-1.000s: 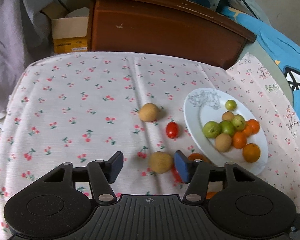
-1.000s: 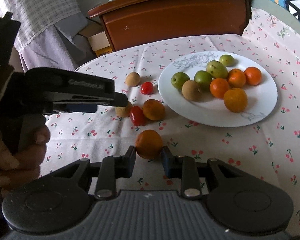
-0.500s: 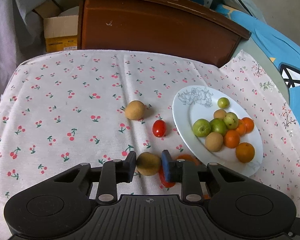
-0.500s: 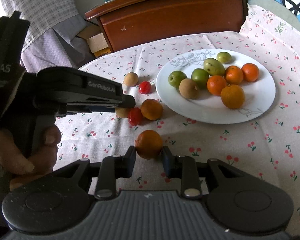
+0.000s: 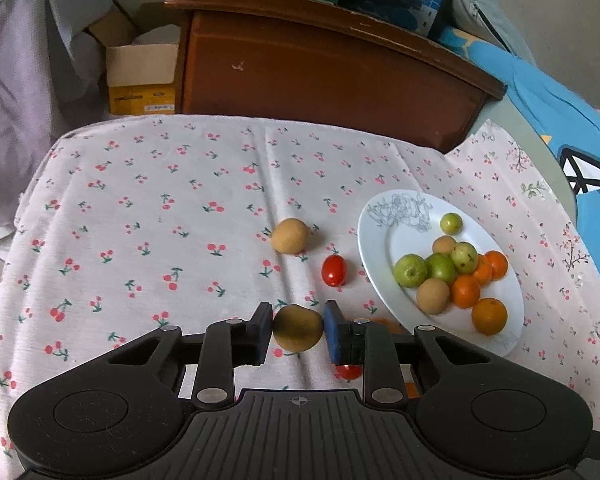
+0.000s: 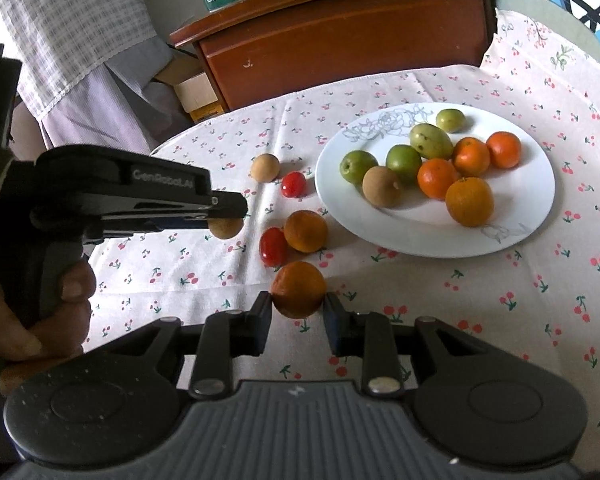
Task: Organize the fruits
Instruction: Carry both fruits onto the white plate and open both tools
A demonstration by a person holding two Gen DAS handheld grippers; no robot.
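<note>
Two views show fruit on a counter covered by a cherry-print cloth.

Left wrist view: a round, tan-brown fruit with dull skin sits clamped between both pads of the left tool, just above the cloth. Beyond it lie another brown fruit and a red tomato. To the right, a white plate holds green, brown and orange fruits.

Right wrist view: a round orange is gripped between the pads of the right tool, near the counter's front. A second orange touches a tomato just beyond, beside the plate.
</note>
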